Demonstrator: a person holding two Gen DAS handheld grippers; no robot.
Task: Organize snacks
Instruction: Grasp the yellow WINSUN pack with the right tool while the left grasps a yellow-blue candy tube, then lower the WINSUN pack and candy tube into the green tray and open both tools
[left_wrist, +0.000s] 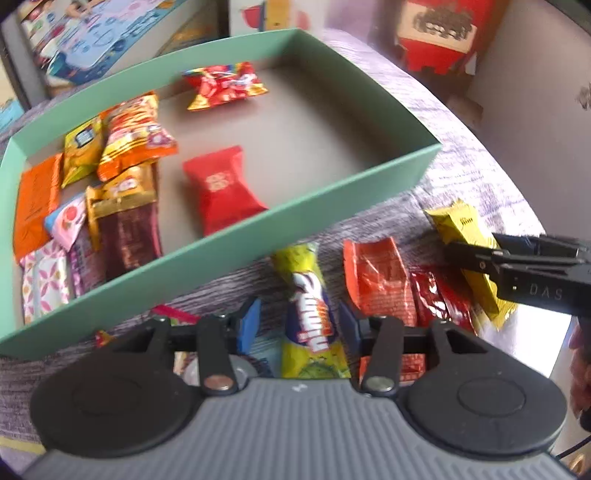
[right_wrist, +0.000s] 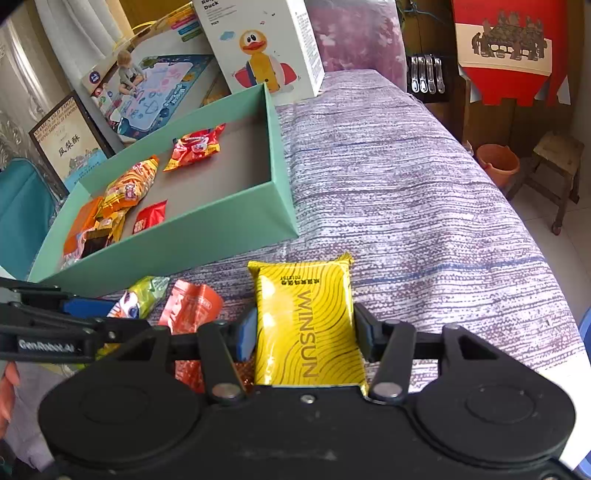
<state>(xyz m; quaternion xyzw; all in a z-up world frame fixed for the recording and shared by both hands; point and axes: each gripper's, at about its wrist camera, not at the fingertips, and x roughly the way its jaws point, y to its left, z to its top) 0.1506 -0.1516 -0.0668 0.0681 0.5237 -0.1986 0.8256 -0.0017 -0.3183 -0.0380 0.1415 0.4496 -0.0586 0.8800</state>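
Two grippers loaded | left gripper (left_wrist: 299, 325) jaws clamp green-yellow packet (left_wrist: 308, 314) | right gripper (right_wrist: 304, 332) jaws clamp yellow packet (right_wrist: 306, 325) | both packets lengthwise along jaws | green box (right_wrist: 221, 236) far-left

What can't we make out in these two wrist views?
- Left wrist view: near end of the yellow-green snack tube is covered by the left gripper body.
- Left wrist view: lettering on the snacks in the green box is motion-blurred.
- Right wrist view: near end of the yellow WINSUN pack is hidden by the right gripper.
- Right wrist view: the orange wrapper is partly behind the gripper linkage.
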